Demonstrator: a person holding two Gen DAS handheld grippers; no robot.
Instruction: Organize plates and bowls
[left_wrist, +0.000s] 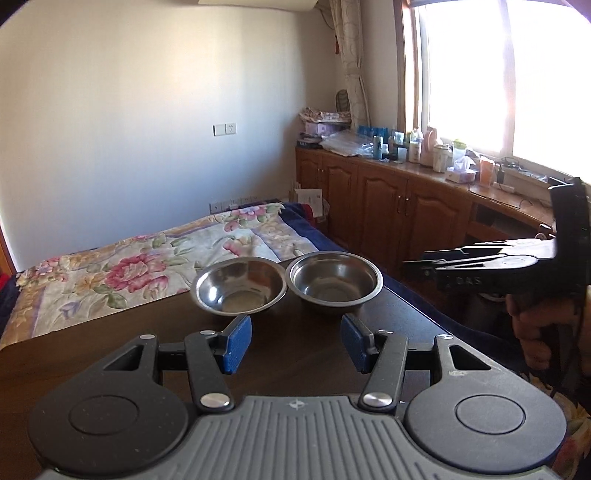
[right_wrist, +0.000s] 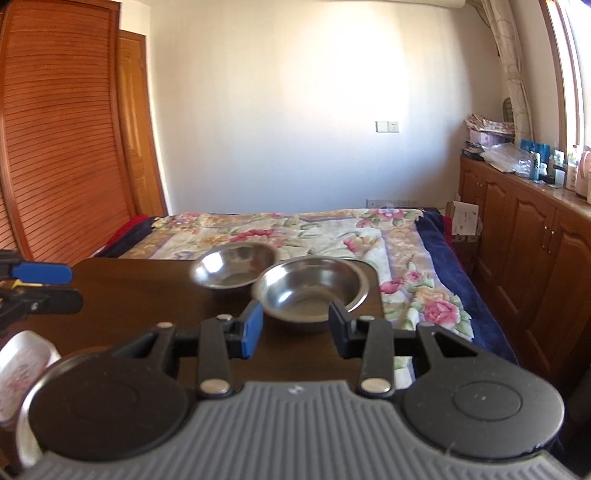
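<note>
Both the left claw (left_wrist: 297, 341) and right claw (right_wrist: 295, 328) gape wide, holding nothing, near two touching steel bowls (left_wrist: 240, 286) (left_wrist: 335, 278) on the dark worktop (left_wrist: 110, 343).

Two steel bowls stand upright and empty on my dark counter, at its far edge toward the bed. The left bowl (left_wrist: 240, 286) (right_wrist: 233, 267) is shallow with a flared rim. The right bowl (left_wrist: 336, 278) (right_wrist: 310, 288) is deeper with a flat lip. Their rims touch or nearly touch, side by side.
</note>
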